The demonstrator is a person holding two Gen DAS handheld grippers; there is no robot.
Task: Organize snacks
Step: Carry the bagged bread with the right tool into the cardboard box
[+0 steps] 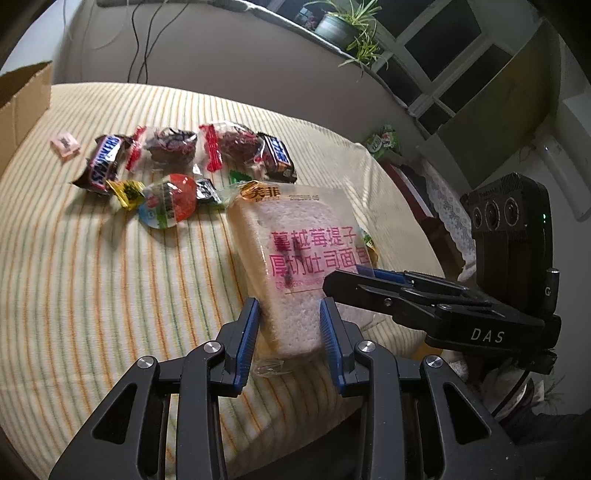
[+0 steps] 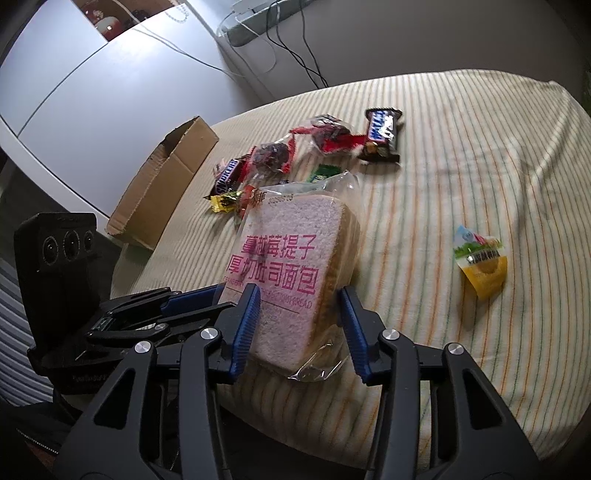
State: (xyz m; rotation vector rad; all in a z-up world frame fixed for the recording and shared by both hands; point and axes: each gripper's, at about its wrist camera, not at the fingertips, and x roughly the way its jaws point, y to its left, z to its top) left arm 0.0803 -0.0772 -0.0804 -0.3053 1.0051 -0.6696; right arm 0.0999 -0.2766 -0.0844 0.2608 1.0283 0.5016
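Observation:
A clear bag of sliced toast bread (image 1: 295, 258) with pink lettering is lifted at its near end. My left gripper (image 1: 290, 317) is shut on its near end. My right gripper (image 2: 299, 306) is shut on the same bag (image 2: 295, 266). The right gripper's body also shows in the left wrist view (image 1: 424, 295). Snickers bars (image 1: 101, 162), red-wrapped cakes (image 1: 170, 146) and small candies (image 1: 170, 201) lie in a cluster beyond the bread. An open cardboard box (image 2: 166, 184) stands on the table's left side.
A striped cloth (image 2: 443, 155) covers the table. A yellow snack pack (image 2: 482, 262) lies alone to the right. A small pink candy (image 1: 65, 144) lies near the box. Cables hang by the far wall. Plants (image 1: 347, 26) stand on a windowsill.

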